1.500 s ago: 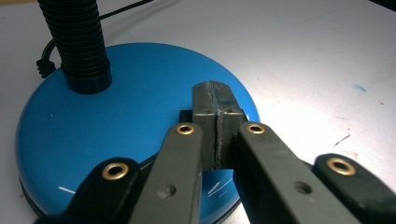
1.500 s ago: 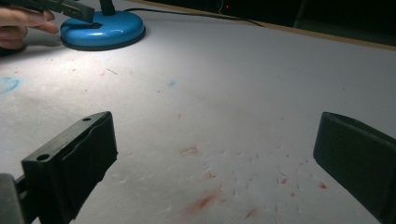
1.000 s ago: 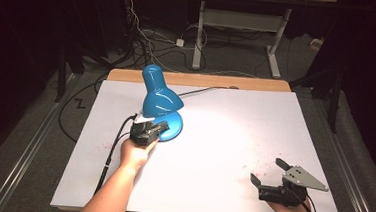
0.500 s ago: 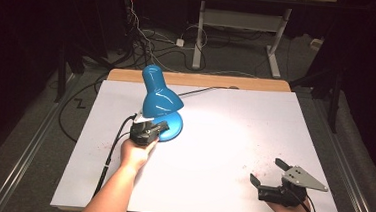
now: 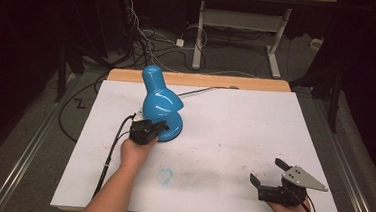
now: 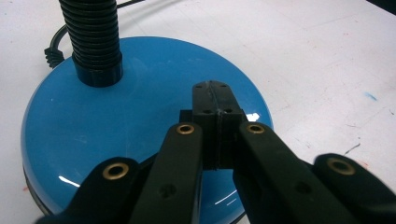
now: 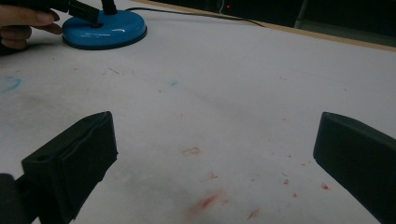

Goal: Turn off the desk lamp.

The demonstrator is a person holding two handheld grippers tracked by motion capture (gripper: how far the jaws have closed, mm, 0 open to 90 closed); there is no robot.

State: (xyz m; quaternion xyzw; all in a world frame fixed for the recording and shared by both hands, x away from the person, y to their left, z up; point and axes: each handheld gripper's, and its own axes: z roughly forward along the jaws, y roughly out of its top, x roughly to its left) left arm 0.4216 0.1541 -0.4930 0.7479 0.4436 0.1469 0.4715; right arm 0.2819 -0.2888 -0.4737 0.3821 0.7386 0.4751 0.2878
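Note:
A blue desk lamp [image 5: 157, 98] stands at the back left of the white table [image 5: 235, 119], its shade tilted up and away. My left gripper [image 5: 153, 129] is shut, its joined tips [image 6: 217, 99] pressed onto the top of the lamp's round blue base [image 6: 116, 126], in front of the black ribbed neck [image 6: 93, 42]. Nothing is held between the jaws. My right gripper [image 5: 267, 172] hovers open near the front right corner, its jaws wide apart [image 7: 215, 154] over bare table. From there the lamp base [image 7: 105, 30] and the left hand [image 7: 23, 25] show far off.
The lamp's black cord [image 5: 204, 91] runs from the base toward the table's back edge. The table top carries red and blue marker stains [image 5: 165, 174]. Beyond the back edge lie floor cables [image 5: 145, 38] and a desk frame [image 5: 242, 24].

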